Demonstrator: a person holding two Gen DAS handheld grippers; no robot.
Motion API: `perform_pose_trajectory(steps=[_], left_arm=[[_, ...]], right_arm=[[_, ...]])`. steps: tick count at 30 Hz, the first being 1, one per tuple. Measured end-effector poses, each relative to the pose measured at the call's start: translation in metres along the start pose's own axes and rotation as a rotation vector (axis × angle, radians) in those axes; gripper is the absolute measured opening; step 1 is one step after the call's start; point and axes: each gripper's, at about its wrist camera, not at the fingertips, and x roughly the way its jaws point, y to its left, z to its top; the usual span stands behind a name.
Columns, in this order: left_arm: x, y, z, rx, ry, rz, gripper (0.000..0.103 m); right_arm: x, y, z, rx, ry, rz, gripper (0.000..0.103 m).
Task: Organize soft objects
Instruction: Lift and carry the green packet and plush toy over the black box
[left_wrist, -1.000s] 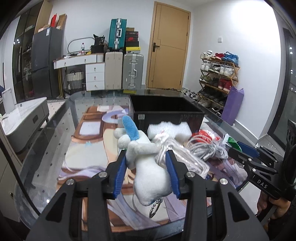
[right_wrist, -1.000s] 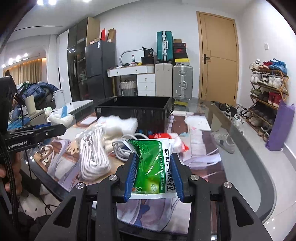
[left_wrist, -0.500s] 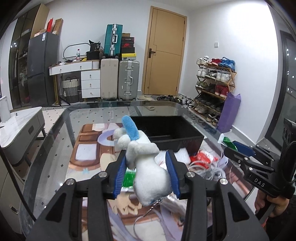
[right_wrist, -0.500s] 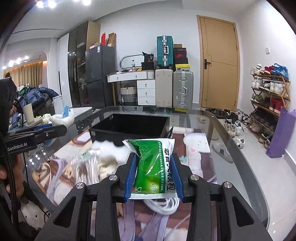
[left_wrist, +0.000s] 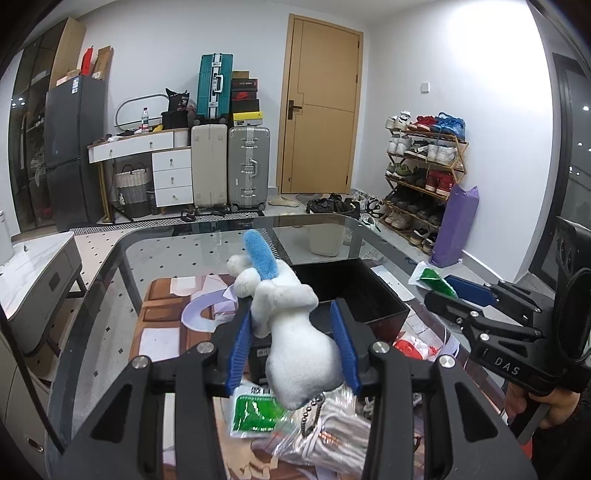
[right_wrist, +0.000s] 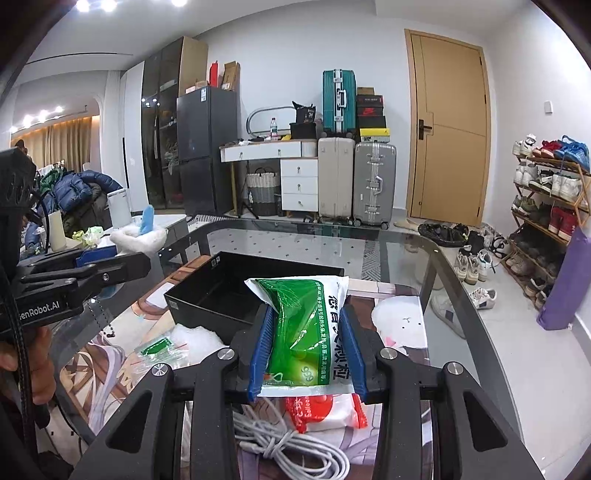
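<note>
Risk: left gripper (left_wrist: 295, 343) clamps plush toy (left_wrist: 291, 325), right gripper (right_wrist: 306, 347) clamps green packet (right_wrist: 306, 328); squashy, either could slip before black bin (right_wrist: 221, 291).

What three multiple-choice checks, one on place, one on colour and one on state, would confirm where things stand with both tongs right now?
1. Where is the black bin?
A. on the glass table, beyond both tongs
B. on the floor by the shoe rack
C. on top of the white drawers

2. What colour is the ear-like piece on the white plush toy?
A. red
B. blue
C. yellow

3. What is in the right tongs?
A. nothing, they stand wide open
B. a coil of white cable
C. a green and white packet

Key: 1 A, the bin sits on the glass table ahead of both sets of pads. 2 B, a blue piece sticks up from the toy clamped in the left tongs. 3 C, the blue pads press both sides of the green and white packet, while the white cable lies below on the table.
</note>
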Motion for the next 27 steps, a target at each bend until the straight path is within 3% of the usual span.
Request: perform_pose_trajectory(steps=[16, 27], left_arm=[[0.037, 0.002, 0.023, 0.010, 0.040, -0.009, 0.041], [0.061, 0.000, 0.022, 0.032, 0.076, -0.011, 0.041]], right_arm=[[0.039, -0.008, 0.028, 0.001, 0.041, 0.003, 0.037], [0.072, -0.004, 0.036, -0.022, 0.078, 0.044, 0.037]])
